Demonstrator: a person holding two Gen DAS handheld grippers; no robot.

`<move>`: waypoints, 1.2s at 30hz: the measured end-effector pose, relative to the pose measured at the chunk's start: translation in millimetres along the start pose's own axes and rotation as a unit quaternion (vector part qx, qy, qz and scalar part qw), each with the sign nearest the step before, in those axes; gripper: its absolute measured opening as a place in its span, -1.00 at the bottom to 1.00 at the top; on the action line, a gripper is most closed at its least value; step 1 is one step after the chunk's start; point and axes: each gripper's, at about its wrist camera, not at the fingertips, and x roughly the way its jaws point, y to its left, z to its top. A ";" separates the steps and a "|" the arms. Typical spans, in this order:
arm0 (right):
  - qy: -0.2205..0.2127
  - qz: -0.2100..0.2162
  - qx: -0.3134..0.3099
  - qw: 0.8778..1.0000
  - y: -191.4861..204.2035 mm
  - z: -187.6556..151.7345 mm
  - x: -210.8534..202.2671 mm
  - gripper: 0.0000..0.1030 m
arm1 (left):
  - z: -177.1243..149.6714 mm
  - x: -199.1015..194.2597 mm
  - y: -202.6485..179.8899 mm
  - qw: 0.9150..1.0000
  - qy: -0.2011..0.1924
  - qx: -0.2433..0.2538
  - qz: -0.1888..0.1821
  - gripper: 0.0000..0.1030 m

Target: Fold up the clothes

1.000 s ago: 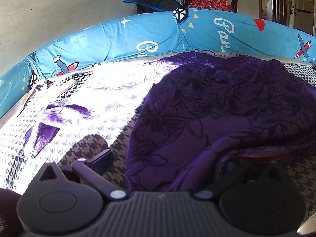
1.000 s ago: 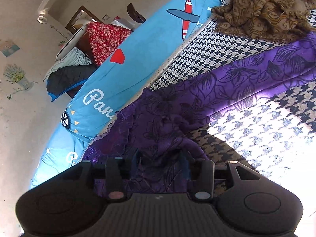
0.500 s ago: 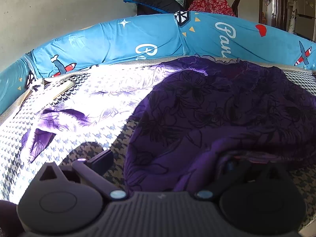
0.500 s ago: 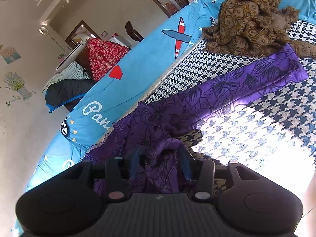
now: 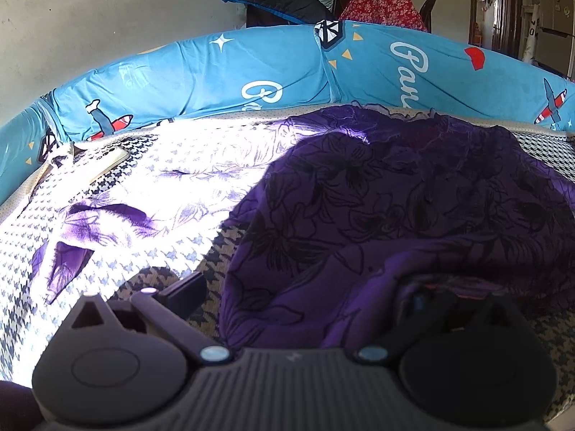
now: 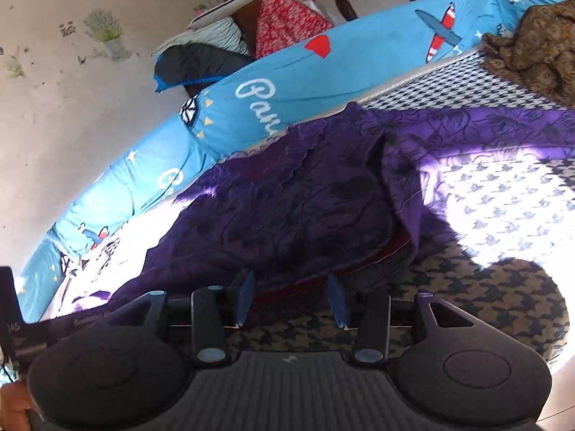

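Released, our right hand-held gripper [image 6: 289, 300] gapes empty before the folded purple garment [image 6: 287, 208]; left hand-held gripper [image 5: 298, 298] open too.

Bare houndstooth sheet [image 6: 503, 215]; bolster [image 6: 323, 72] perhaps blocking.

Left wrist view low and close over the bed, facing the blue bolster [image 5: 287, 68] and wall, right wrist view tilted, just above the checked cover [image 6: 503, 208], facing left along the same bolster, both sharing the purple garment [image 5: 413, 208] and bolster
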 end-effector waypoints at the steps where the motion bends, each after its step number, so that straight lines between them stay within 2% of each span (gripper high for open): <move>1: 0.014 0.013 0.006 1.000 1.9 -3.9 6.0 -0.14 | 1.0 0.6 -0.4 1.000 0.001 0.001 -0.001 1.00; 6: 0.063 0.059 0.072 0.994 1.1 -21.2 34.4 -0.14 | 6.0 2.8 0.5 1.000 0.003 -0.003 -0.009 1.00; 10: 0.066 0.069 0.123 0.988 -3.6 -32.0 50.2 -0.14 | 8.8 6.3 3.0 1.000 0.005 -0.005 -0.014 1.00; 14: 0.057 0.084 0.225 0.969 -21.9 -41.0 62.6 -0.12 | 9.3 13.0 5.3 1.000 0.010 -0.006 -0.017 1.00; 17: 0.040 0.087 0.263 0.960 -30.0 -43.0 66.1 -0.06 | 9.9 18.5 5.8 1.000 0.015 -0.008 -0.020 1.00; 19: 0.031 0.088 0.271 0.958 -30.8 -42.6 67.2 0.03 | 9.8 22.5 5.7 1.000 0.018 -0.011 -0.022 1.00; 27: 0.003 0.083 0.293 0.952 -25.5 -38.2 73.5 0.16 | 6.4 40.8 7.0 0.999 0.032 -0.021 -0.028 1.00; 36: -0.016 0.043 0.275 0.960 -11.5 -32.2 84.6 0.27 | 2.6 51.7 6.5 0.998 0.040 -0.035 -0.029 1.00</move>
